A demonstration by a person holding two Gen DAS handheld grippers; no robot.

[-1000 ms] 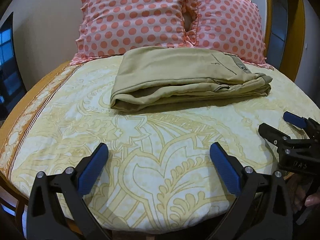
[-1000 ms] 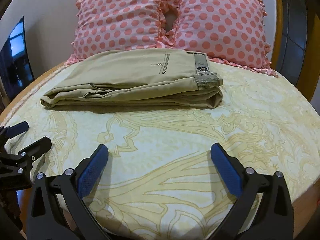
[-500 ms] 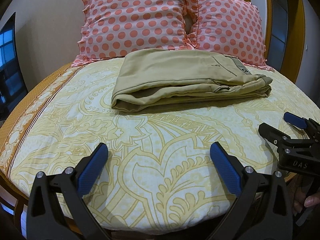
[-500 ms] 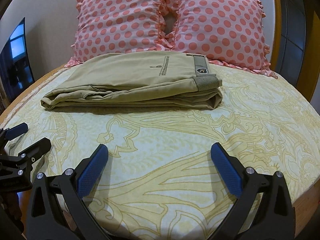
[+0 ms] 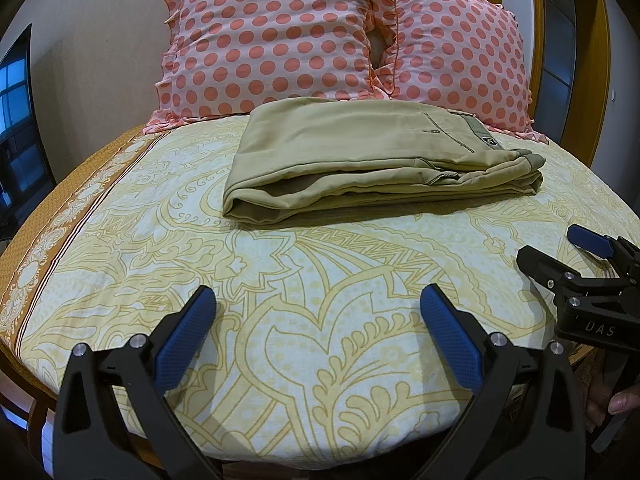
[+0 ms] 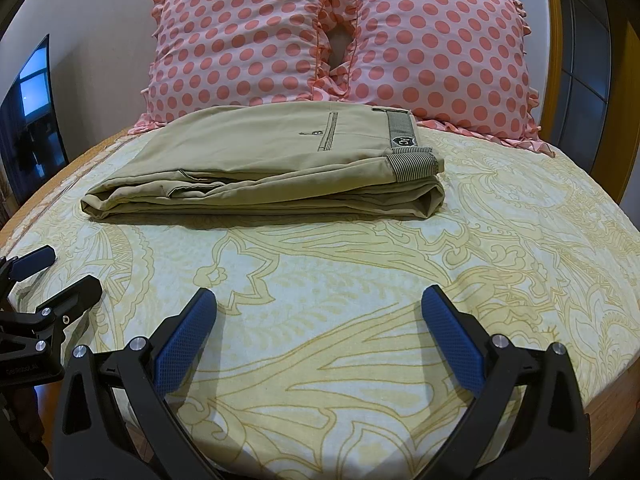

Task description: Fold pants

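Left gripper (image 5: 318, 322): jaws spread wide, nothing between the blue pads (image 5: 185, 336), held low over the near edge of the bed. Right gripper (image 6: 320, 322): likewise released and empty, level with its partner; each shows at the margin of the other's view, so the two sit side by side, well apart from the cloth. Both point toward the pants (image 6: 260, 168), which lie toward the far side of the patterned bedsheet (image 6: 360, 280), just in front of the two polka-dot pillows (image 6: 340, 36) and touching or nearly touching their lower frill. Pants are khaki, already stacked in several layers into a compact rectangle; waistband and back pocket face up on the right end, folded edges rounded at the left. Judgement: the fold looks finished, or close to it, and the open, backed-off posture of both claws fits a bundle deliberately let go to rest flat. Layers at the near edge are slightly uneven; a further touch could spill them. A dark screen (image 6: 34, 112) stands at left, beyond the bed.
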